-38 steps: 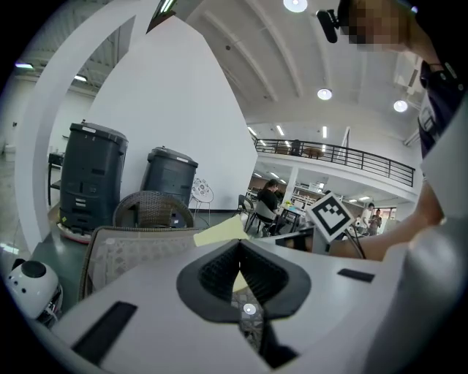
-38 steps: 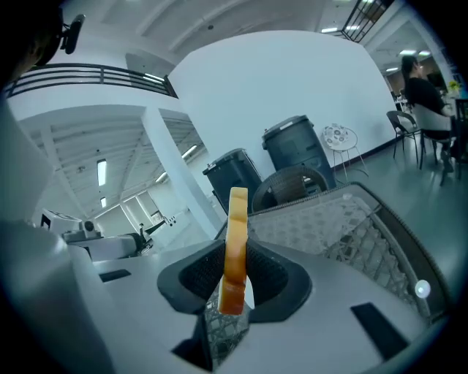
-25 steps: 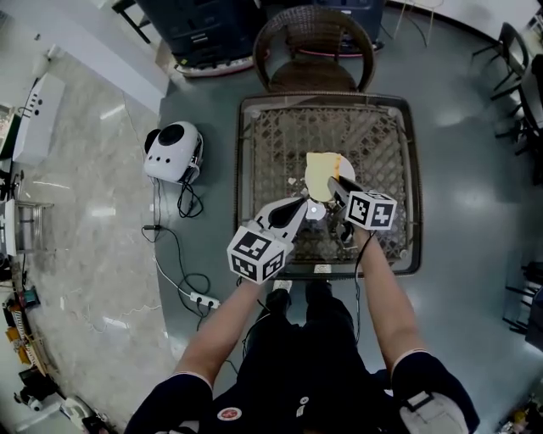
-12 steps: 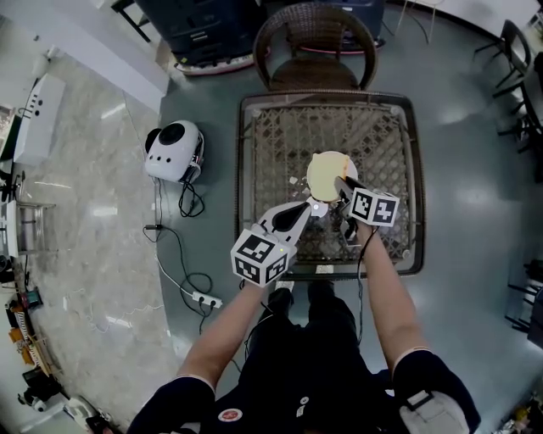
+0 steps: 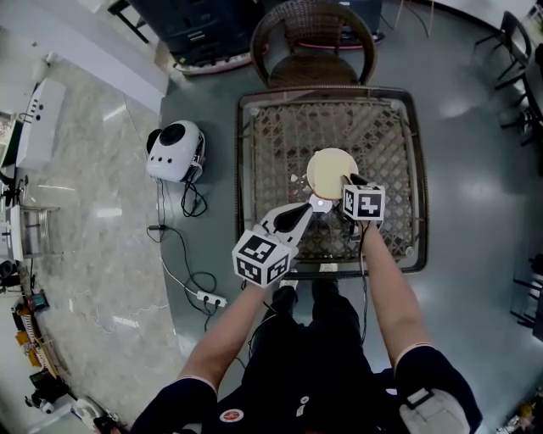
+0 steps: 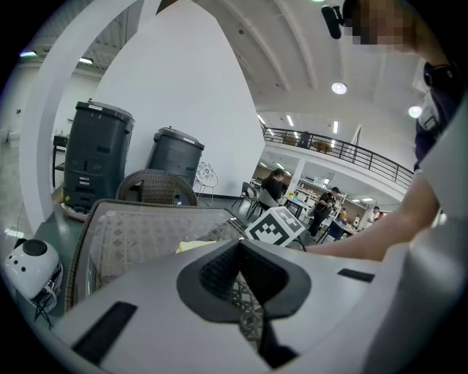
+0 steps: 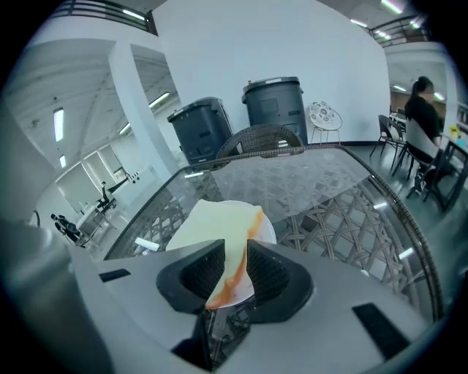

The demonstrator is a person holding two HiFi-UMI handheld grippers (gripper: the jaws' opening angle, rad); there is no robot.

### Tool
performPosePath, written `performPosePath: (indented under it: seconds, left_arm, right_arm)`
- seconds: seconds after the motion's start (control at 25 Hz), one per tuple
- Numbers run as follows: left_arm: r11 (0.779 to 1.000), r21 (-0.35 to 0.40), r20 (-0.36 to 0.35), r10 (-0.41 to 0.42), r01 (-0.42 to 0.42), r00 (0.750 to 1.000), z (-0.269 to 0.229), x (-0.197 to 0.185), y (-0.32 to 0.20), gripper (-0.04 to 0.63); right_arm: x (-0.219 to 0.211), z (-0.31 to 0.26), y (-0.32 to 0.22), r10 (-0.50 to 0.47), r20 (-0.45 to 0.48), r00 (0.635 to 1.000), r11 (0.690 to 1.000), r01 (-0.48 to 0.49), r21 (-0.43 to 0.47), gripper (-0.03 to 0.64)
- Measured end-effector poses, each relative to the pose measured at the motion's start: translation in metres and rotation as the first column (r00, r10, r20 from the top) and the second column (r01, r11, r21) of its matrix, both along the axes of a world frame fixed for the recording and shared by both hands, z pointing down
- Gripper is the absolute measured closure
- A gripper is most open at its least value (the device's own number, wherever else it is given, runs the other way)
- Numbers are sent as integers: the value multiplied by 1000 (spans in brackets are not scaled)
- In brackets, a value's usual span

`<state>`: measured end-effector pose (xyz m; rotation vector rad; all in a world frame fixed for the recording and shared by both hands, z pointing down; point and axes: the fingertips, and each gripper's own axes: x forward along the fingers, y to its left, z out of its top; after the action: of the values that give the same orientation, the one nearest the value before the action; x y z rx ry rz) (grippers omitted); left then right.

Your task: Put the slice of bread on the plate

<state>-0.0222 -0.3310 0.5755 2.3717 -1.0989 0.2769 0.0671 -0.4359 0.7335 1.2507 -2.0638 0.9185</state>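
The slice of bread (image 5: 327,168) is pale with an orange crust edge and lies over the white plate (image 5: 352,167) on the glass-topped wicker table (image 5: 254,144). My right gripper (image 5: 346,183) is shut on the slice's near edge. In the right gripper view the bread (image 7: 216,223) runs from between the pads out over the plate (image 7: 270,233). My left gripper (image 5: 317,203) hovers just left of the right one, near the plate's front edge. Its jaws are shut and hold nothing (image 6: 238,252). In the left gripper view a corner of the bread (image 6: 191,247) shows beyond them.
A wicker chair (image 5: 312,42) stands at the table's far side, with dark bins (image 5: 199,25) behind it. On the floor to the left are a white round device (image 5: 174,151), its cables and a power strip (image 5: 208,298). A small white scrap (image 5: 294,180) lies left of the plate.
The right gripper has carried the bread forward and lowered it from a raised tilt to lie over the plate. The left gripper has barely moved.
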Motion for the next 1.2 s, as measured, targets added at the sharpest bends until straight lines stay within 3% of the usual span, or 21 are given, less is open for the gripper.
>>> performPosePath:
  seconds: [0.36,0.6,0.88,1.2]
  left_arm:
    - [1000,17,0,0,0,1000,-7,2,-4,589]
    - [998,45,-10,32,-32,999,-21,10,-2,589]
    - [990,108,-39,100,-95,994,-54,32,0,589]
    - [975,184,-83,141,-123,987,-99,45,11,589]
  right_arm:
    - [6,-15,-1,10,24,1000,1000,-10,27,523]
    - [9,-71,9,-14,138,990,992,-4,124,525]
    - [15,-154,31,-70,234,970,961,3,278,609]
    - [15,-232,68,-132,302,944,910,-5,415,609]
